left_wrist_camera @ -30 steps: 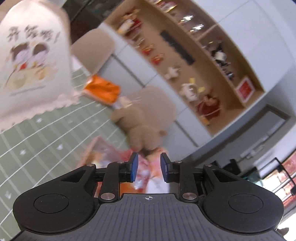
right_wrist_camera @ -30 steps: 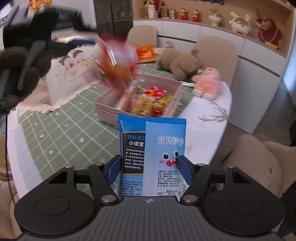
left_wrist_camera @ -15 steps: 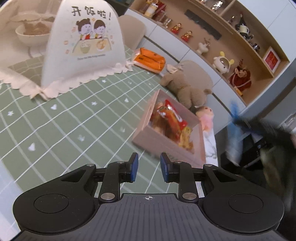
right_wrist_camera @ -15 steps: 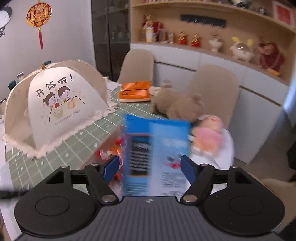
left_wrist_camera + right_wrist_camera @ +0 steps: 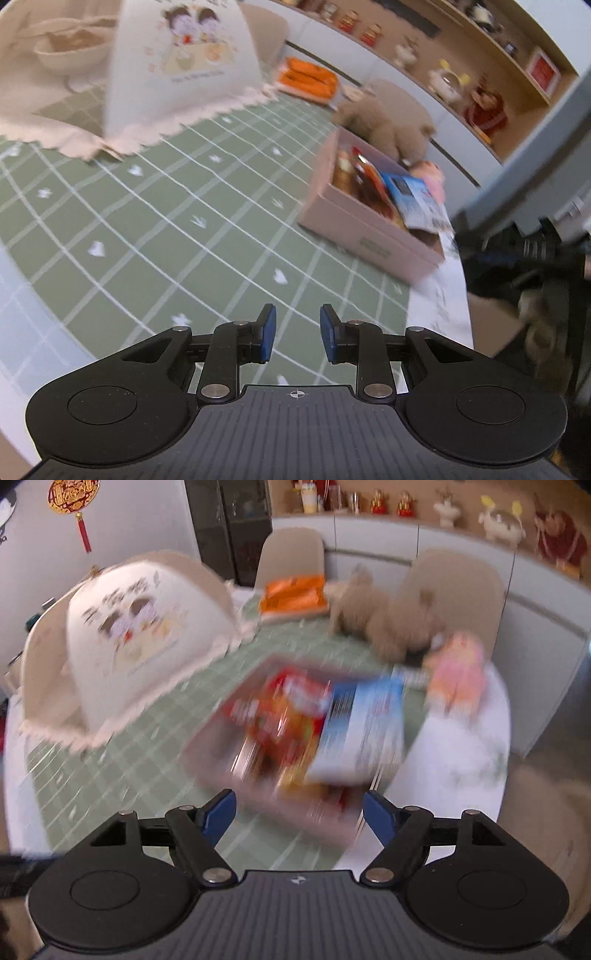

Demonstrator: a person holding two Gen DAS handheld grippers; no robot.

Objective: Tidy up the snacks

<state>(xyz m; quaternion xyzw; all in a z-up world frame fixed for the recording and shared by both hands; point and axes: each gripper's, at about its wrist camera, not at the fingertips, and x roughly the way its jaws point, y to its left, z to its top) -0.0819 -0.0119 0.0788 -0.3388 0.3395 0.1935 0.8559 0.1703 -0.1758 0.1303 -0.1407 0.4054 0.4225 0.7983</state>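
Note:
A pink box (image 5: 373,236) of snacks stands on the green checked tablecloth; it also shows, blurred, in the right wrist view (image 5: 207,753). A blue and white snack packet (image 5: 417,201) lies on top of the red and orange packets (image 5: 364,181) in it; it also shows in the right wrist view (image 5: 364,731). My right gripper (image 5: 299,810) is open and empty, above and in front of the box. My left gripper (image 5: 294,334) is empty, jaws a little apart, over the tablecloth left of the box.
A white mesh food cover (image 5: 177,70) stands at the back left; it also shows in the right wrist view (image 5: 147,642). An orange pack (image 5: 293,594), a brown plush toy (image 5: 384,616) and a pink plush toy (image 5: 458,672) lie behind the box. Chairs stand behind the table.
My right gripper has opened and let go of the blue packet, which now lies in the box. My left gripper has drawn back and lower over the tablecloth.

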